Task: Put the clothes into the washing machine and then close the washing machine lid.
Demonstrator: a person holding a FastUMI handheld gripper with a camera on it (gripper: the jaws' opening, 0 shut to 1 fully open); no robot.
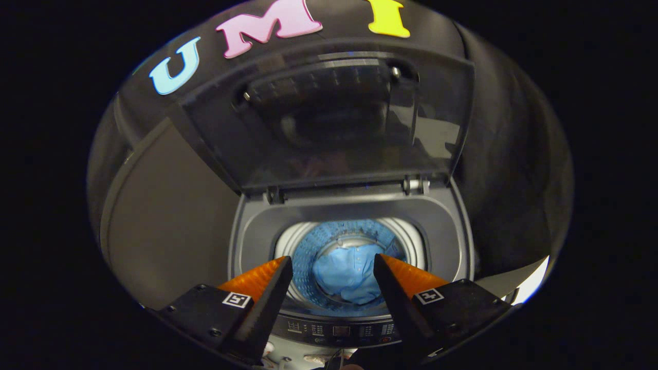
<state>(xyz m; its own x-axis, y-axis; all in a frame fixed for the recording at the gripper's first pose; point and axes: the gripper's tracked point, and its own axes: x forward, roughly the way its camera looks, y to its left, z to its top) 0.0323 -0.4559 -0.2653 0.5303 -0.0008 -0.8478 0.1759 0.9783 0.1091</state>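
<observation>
A top-loading washing machine (442,226) stands below and ahead of me with its dark see-through lid (339,118) raised upright at the back. Down in the round blue-lit drum (308,246) lies a crumpled light blue garment (344,277). My gripper (333,267) hovers above the drum opening, open, with nothing between its fingers. The garment shows through the gap between the fingers, well below them. The machine's control panel (339,330) runs along the front edge beneath the fingers.
A flat grey panel (164,226) stands to the left of the machine. Black cloth hangs behind and to the right. A bright white patch (532,282) shows low at the right, past the machine's corner.
</observation>
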